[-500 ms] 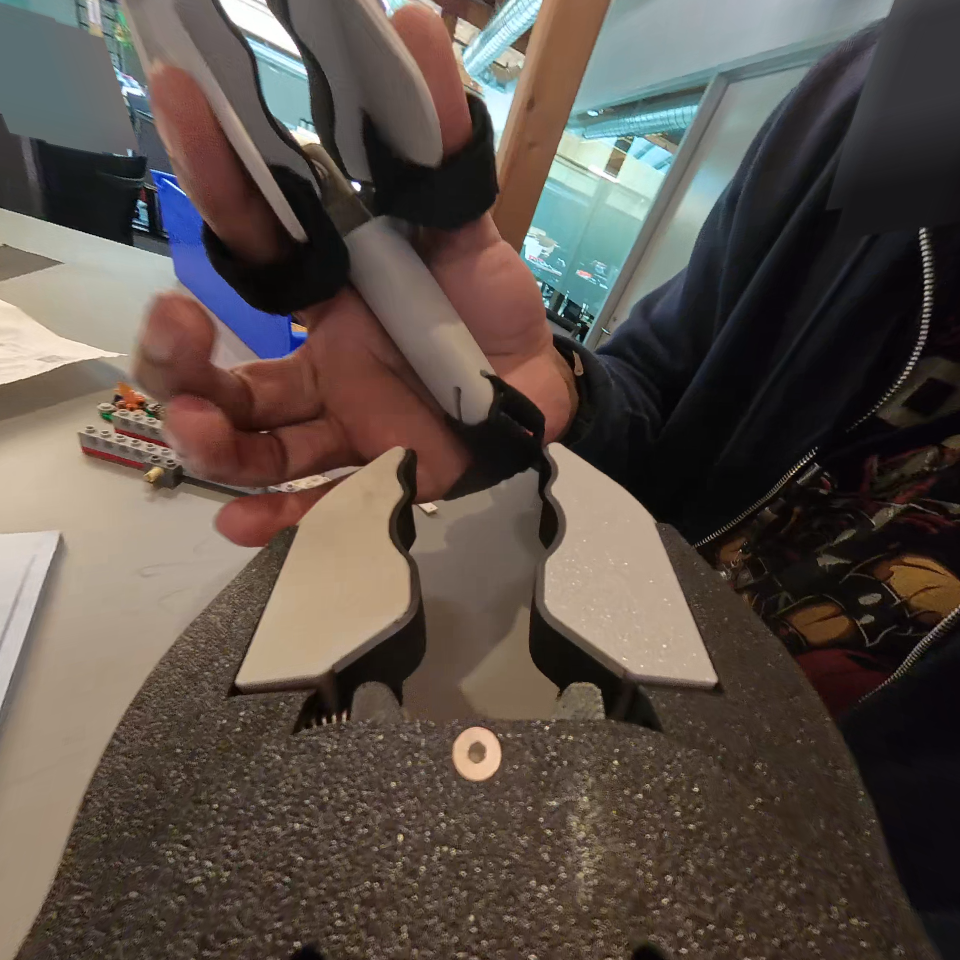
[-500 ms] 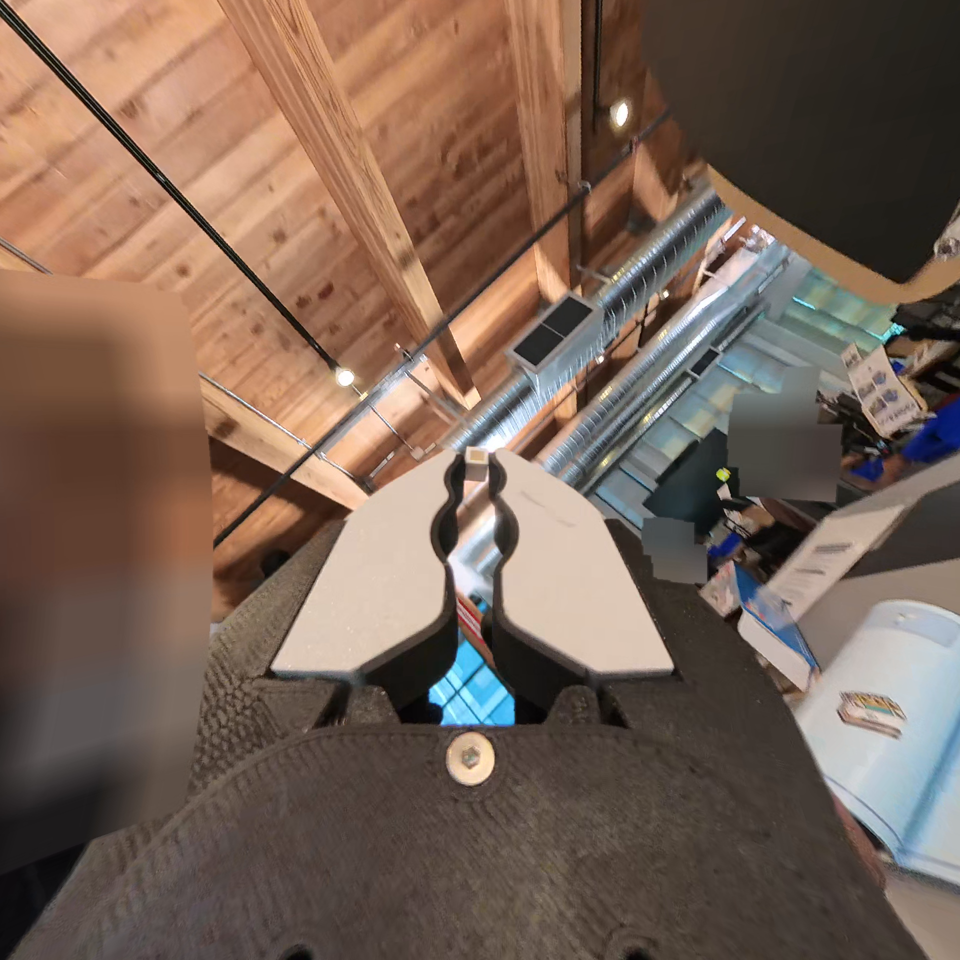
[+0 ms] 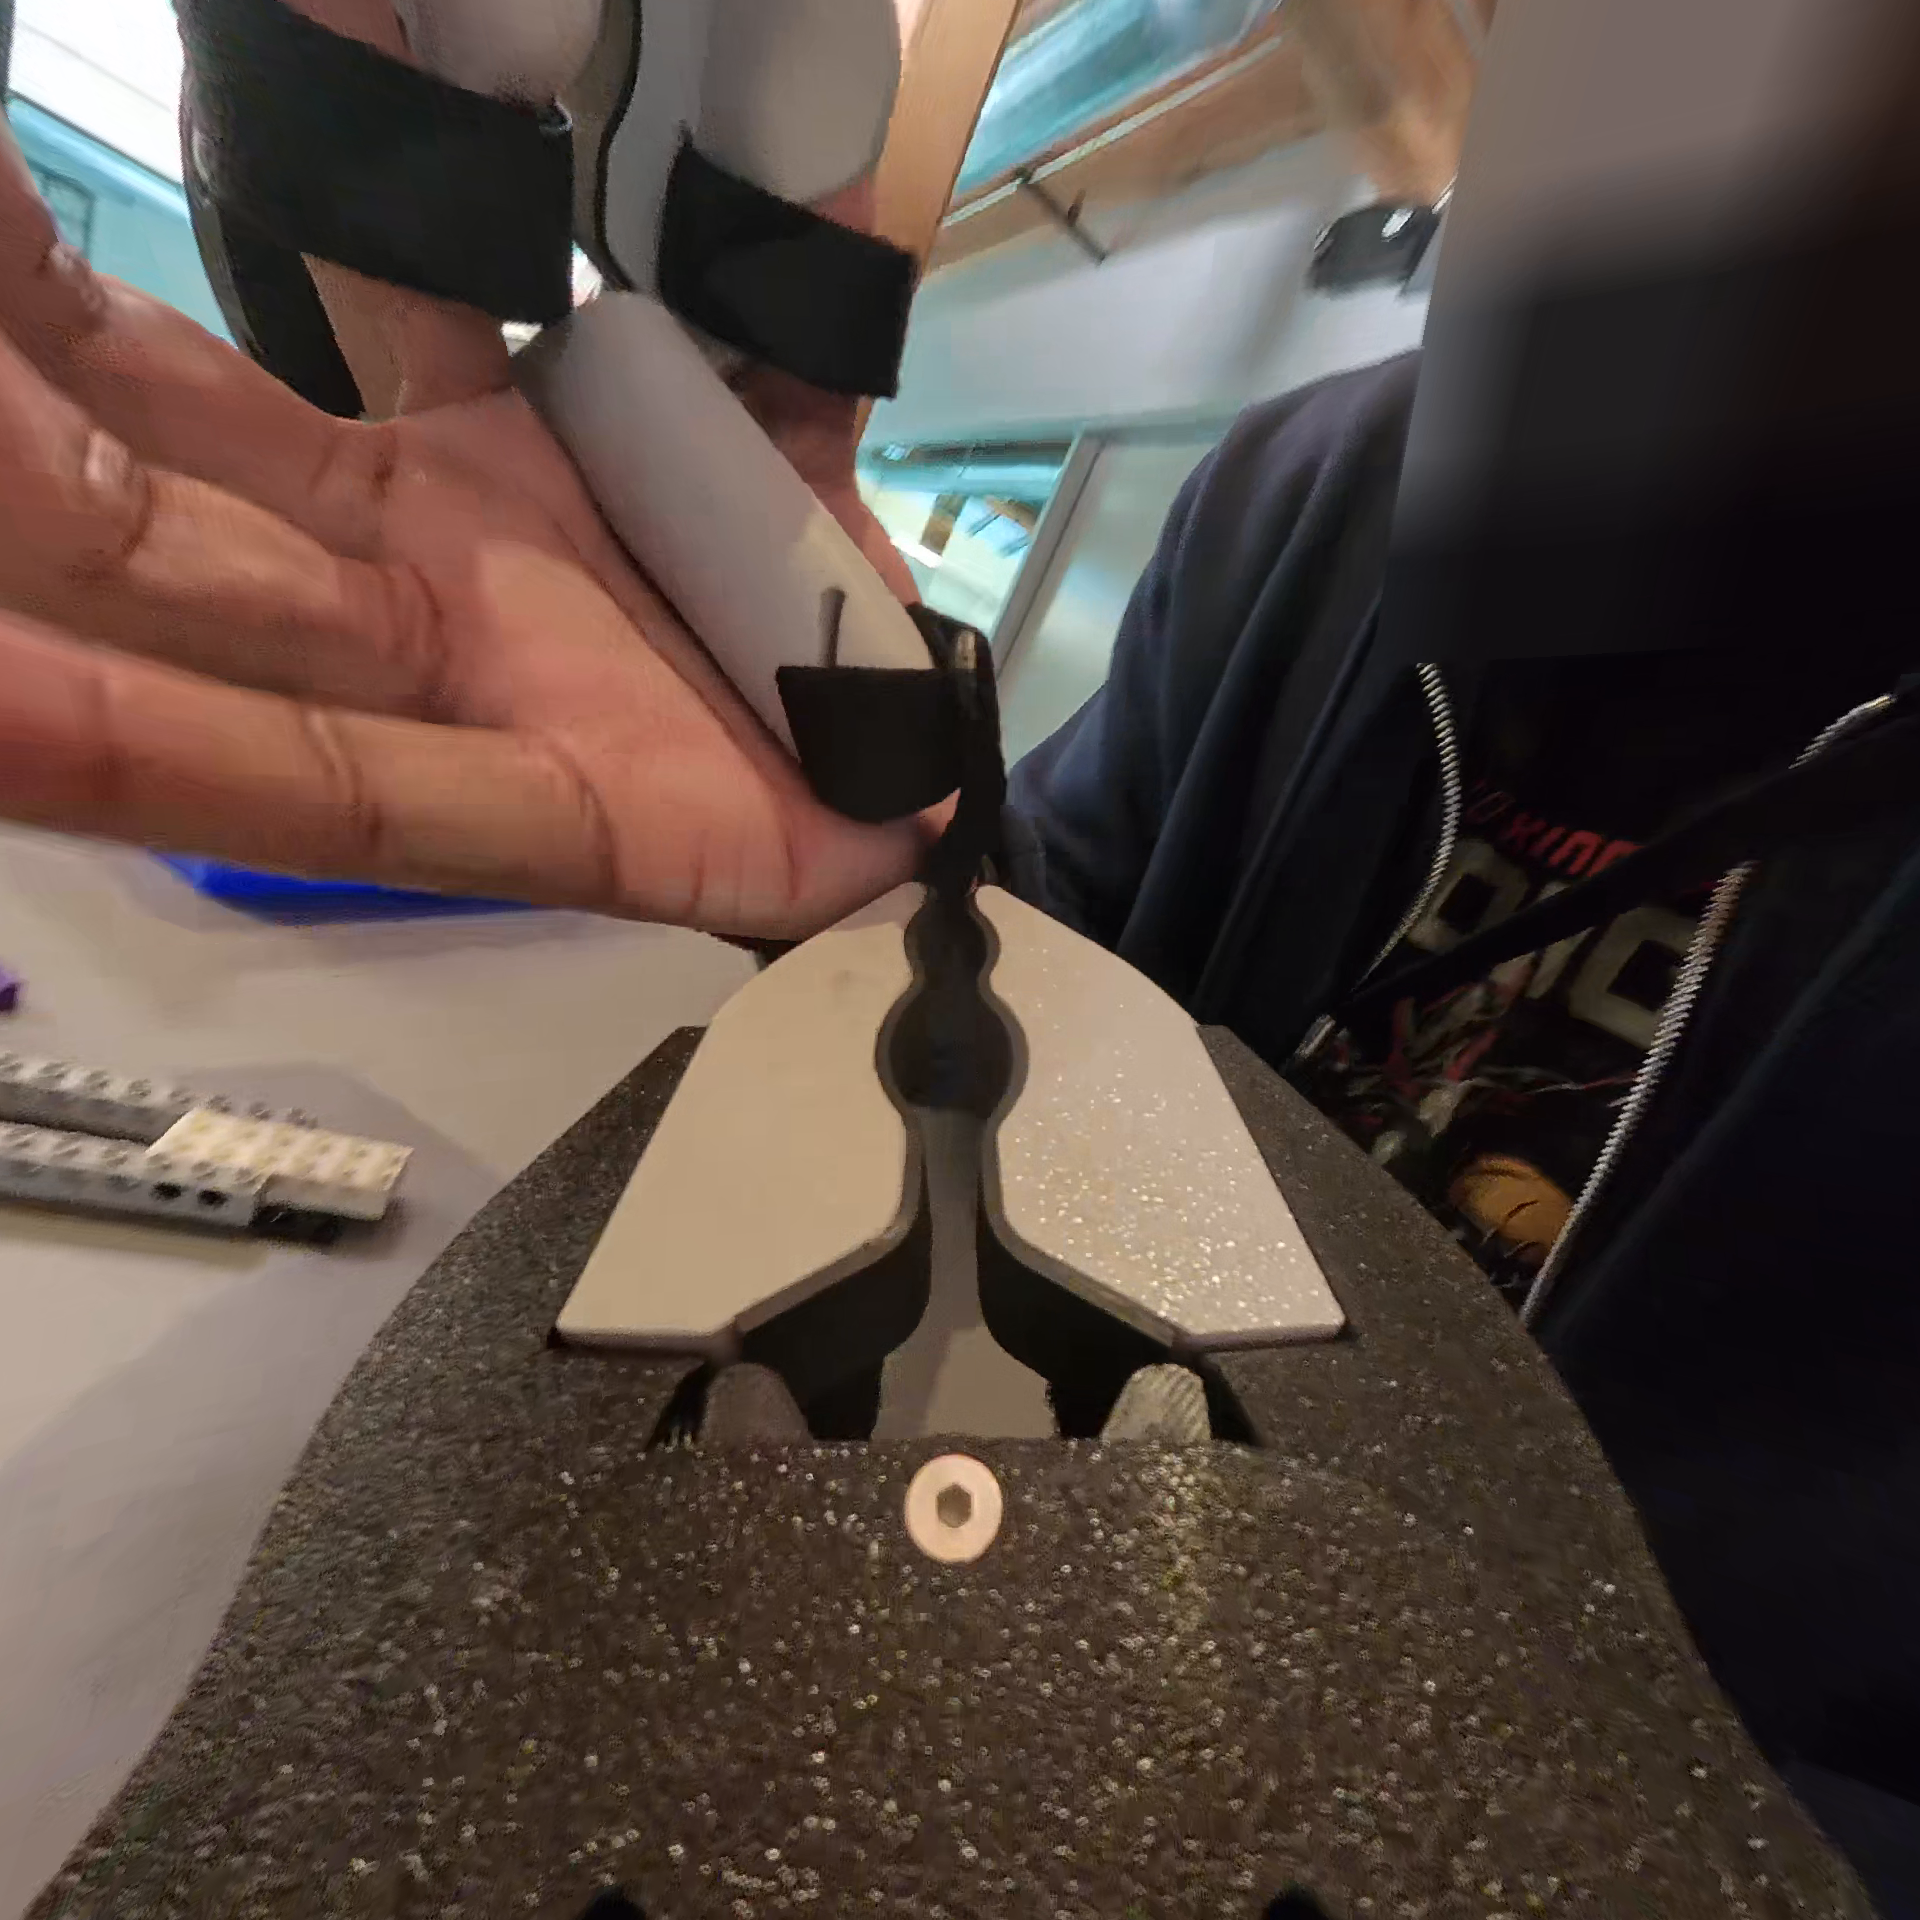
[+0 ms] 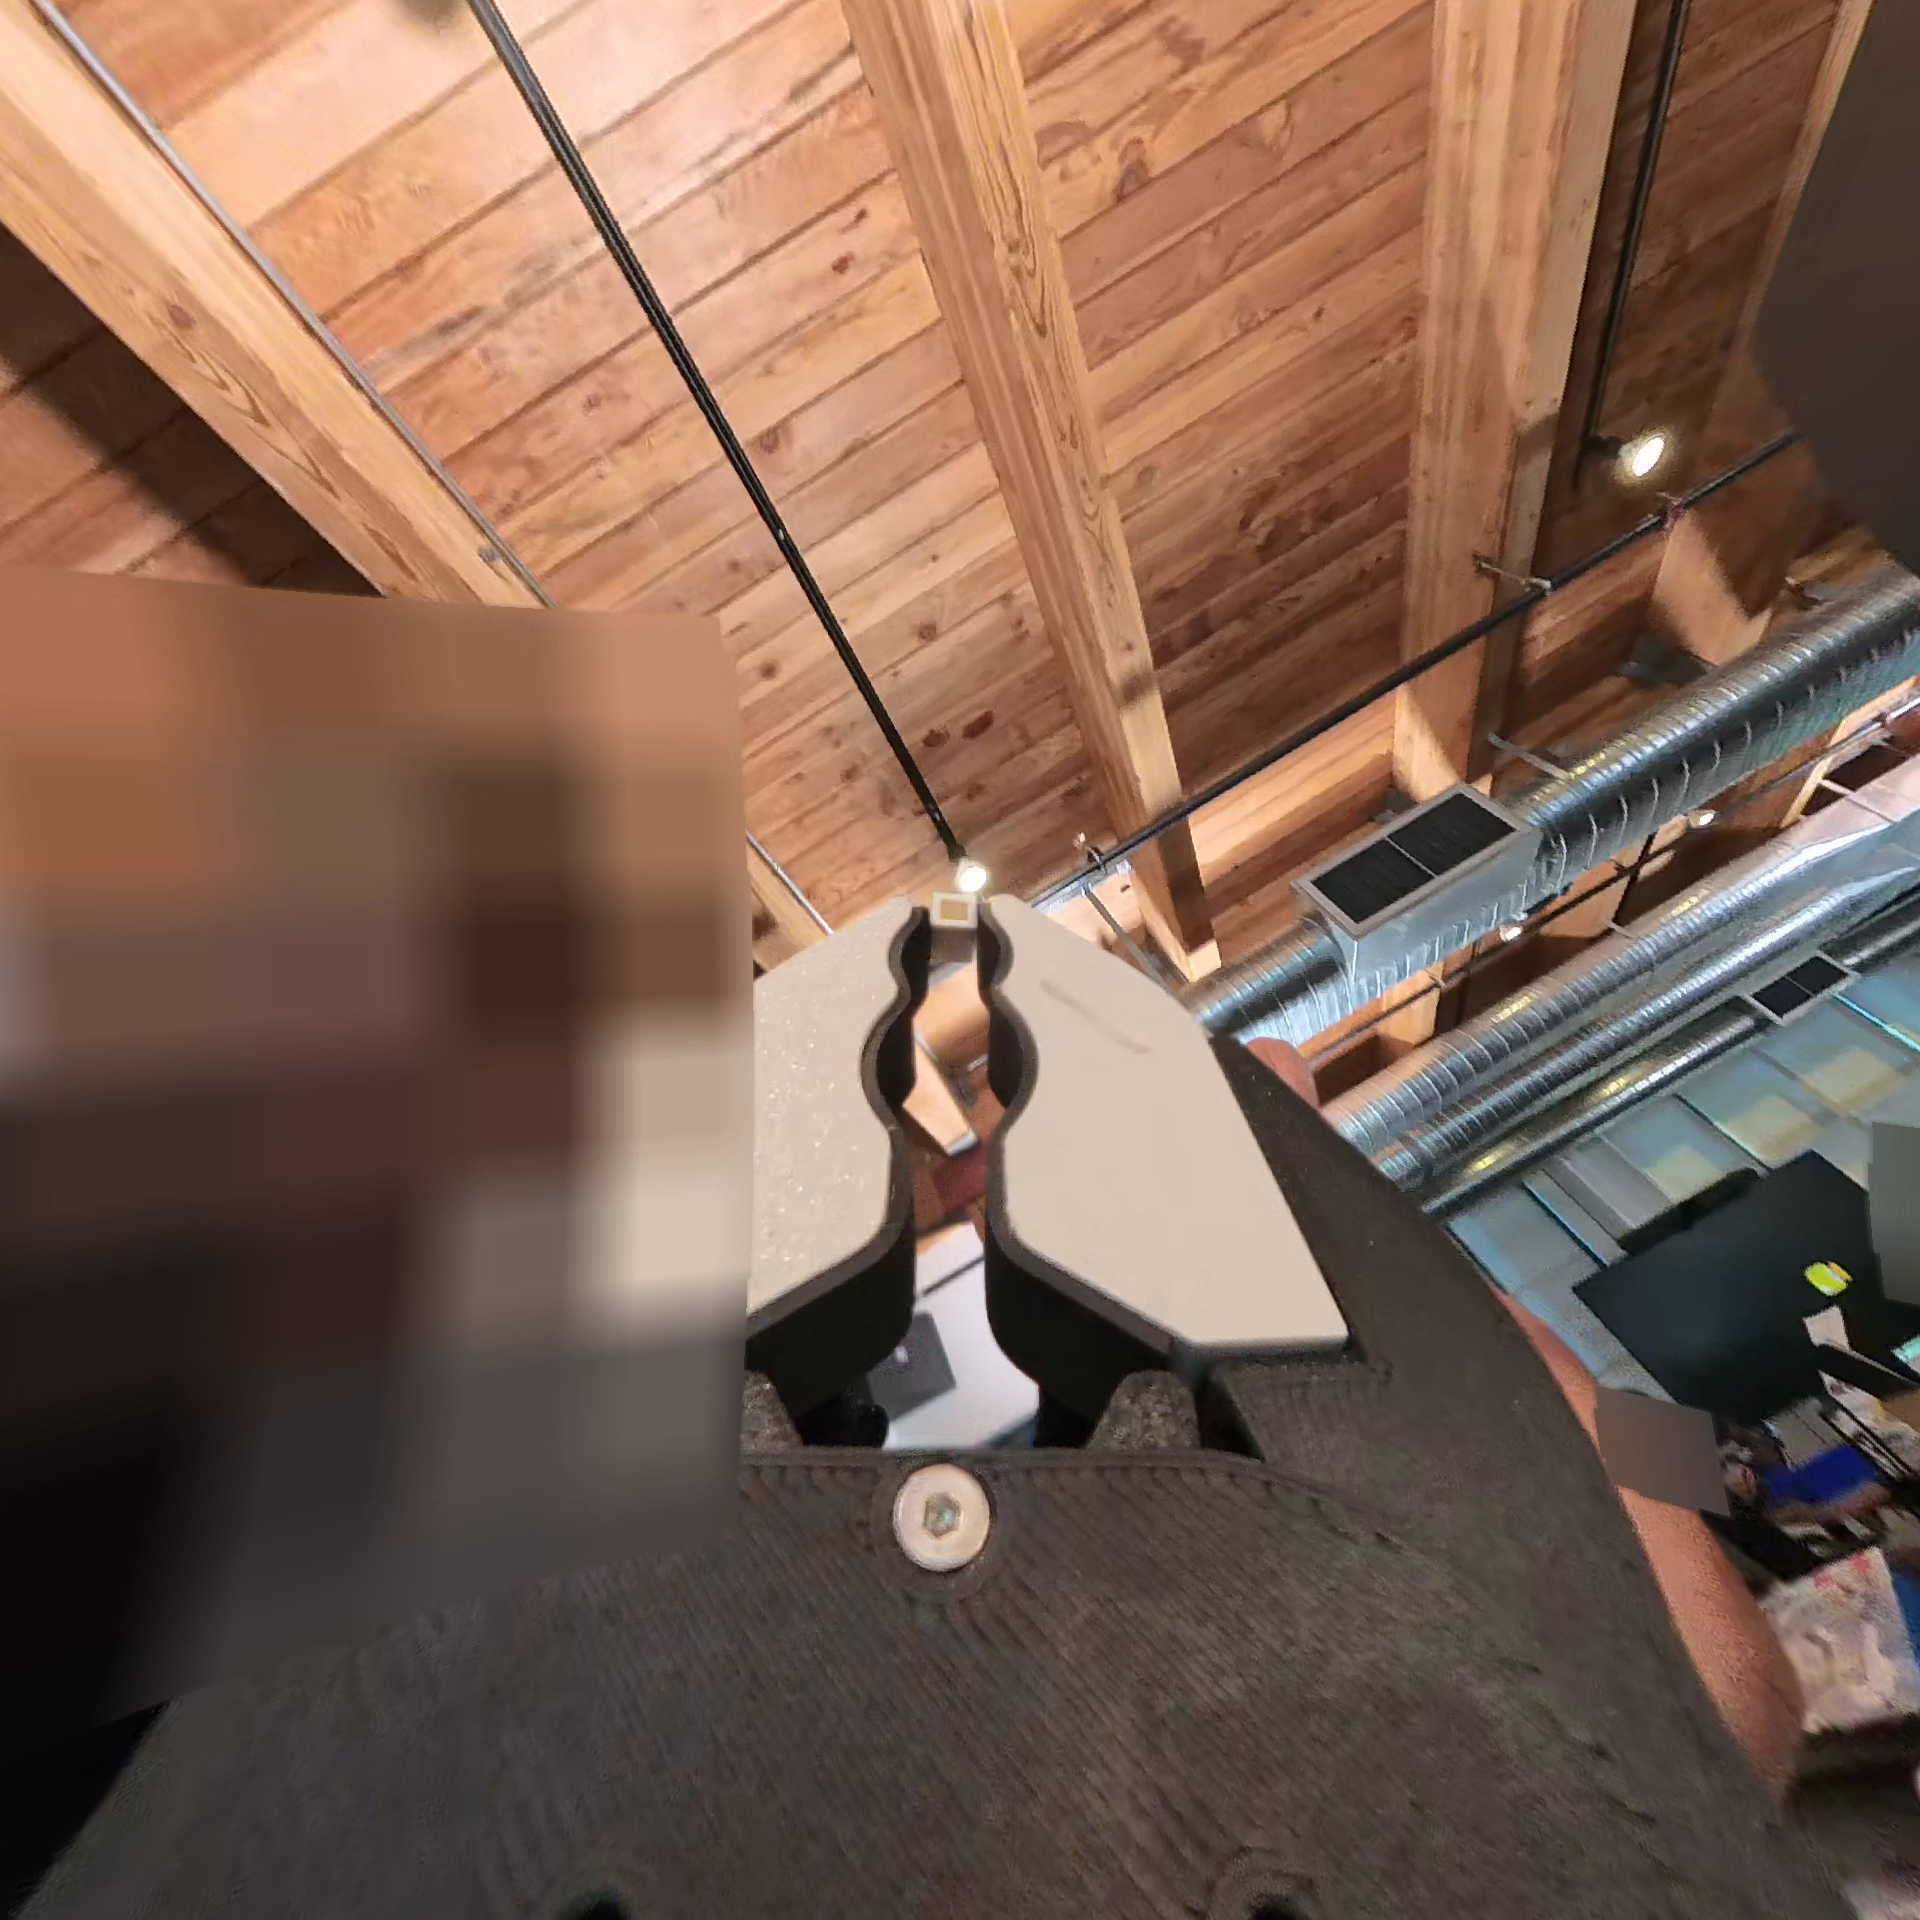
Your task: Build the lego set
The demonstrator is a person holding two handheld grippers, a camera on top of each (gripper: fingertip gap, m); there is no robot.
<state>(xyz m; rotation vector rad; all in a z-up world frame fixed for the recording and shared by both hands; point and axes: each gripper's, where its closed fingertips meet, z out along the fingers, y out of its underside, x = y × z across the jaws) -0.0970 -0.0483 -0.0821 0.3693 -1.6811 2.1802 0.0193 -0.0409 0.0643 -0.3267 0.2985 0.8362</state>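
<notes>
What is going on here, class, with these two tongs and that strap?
The left tongs are shut on a black strap that hangs from the other handheld device, beside the person's hand. The right tongs point up at the wooden ceiling, pinching a small pale square piece. Toy bricks lie on the grey table.

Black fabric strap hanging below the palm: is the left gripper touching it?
Touching. The left wrist view shows the jaws shut on the black fabric strap, left gripper.

Looks like an open-plan office/maker space: exposed wood ceiling beams, silver HVAC ducts, track spotlights, glass partition walls, plus a grey worktable w/ toy building bricks.
</notes>
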